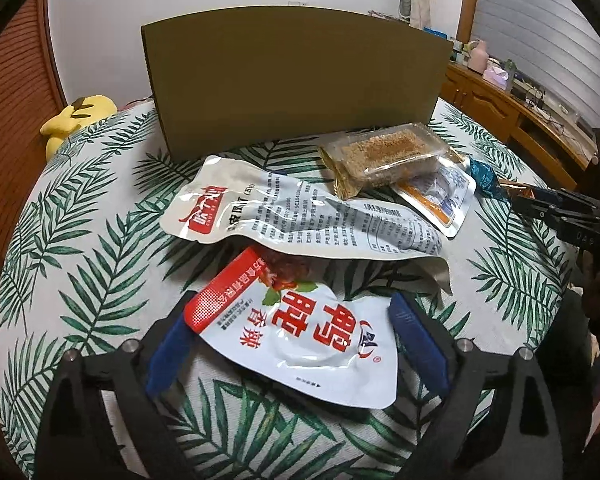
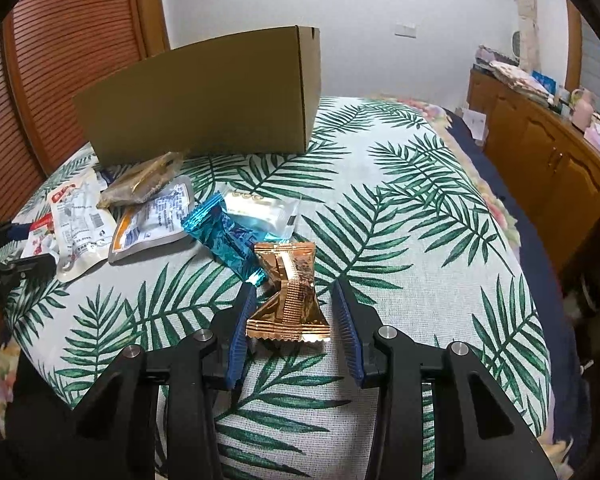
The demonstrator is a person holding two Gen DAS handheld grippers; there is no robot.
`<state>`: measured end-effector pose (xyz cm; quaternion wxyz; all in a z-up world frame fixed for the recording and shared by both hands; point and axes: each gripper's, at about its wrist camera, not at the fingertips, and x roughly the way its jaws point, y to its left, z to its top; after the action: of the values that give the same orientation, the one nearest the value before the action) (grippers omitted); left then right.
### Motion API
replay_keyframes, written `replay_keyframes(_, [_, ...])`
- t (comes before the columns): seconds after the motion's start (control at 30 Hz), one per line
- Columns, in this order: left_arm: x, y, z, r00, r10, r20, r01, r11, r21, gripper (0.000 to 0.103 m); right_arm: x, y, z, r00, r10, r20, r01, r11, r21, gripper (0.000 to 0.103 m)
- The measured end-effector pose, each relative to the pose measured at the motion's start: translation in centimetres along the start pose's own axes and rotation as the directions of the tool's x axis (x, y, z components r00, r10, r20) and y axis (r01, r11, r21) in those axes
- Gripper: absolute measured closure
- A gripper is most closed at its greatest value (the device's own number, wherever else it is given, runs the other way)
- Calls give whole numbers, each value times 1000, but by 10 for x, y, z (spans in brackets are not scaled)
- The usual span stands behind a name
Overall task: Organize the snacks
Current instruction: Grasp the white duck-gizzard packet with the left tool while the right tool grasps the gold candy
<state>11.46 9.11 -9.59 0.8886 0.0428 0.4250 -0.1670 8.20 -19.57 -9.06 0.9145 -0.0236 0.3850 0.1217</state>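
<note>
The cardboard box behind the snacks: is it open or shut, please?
Cannot tell: the cardboard box stands upright, but neither view shows its top.

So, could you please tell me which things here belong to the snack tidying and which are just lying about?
Job:
- red-and-white pouch
- gold wrapper
- blue wrapper
- sesame bar pack
- cardboard box

Lying about:
- yellow plush toy
- pink jug

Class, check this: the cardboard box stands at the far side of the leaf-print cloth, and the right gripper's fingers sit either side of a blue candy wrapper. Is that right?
Not quite. In the right wrist view the right gripper straddles the gold candy wrapper; the blue candy wrapper lies beyond it. The cardboard box does stand at the far side of the leaf-print cloth.
</note>
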Motion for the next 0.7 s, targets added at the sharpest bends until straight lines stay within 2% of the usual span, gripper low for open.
replay_keyframes(0.1, [-3,-1,-1,1000,-21,-1,21,1000,-8,12,0,0,0,1000,-1,0,1,1000,0,64])
replay_keyframes(0.17, [-7,0,-4,999,-44,16,44,999,-20,17,0,0,1,1000,-1,0,1,1000,3,64])
replay_keyframes(0.23, [-12,5,-6,998,-61,23,62,997,-47,37,1,1,1,1000,-4,-2,4,1000,4,64])
replay_keyframes(0.37, [-16,9,-9,998,-62,23,63,996,-55,40,2,4,3,1000,-18,-10,18,1000,-6,64])
replay_keyframes(0.5, [-21,11,-10,997,-64,40,67,995,-75,47,3,5,3,1000,-21,-13,21,1000,-9,64])
replay_keyframes(0.63, [-23,10,-11,997,-60,50,64,995,-81,49,3,5,3,1000,-19,-15,19,1000,-2,64])
replay_keyframes(0.7, [-24,8,-12,997,-57,54,62,995,-82,49,3,6,3,1000,-26,-17,26,1000,-11,70])
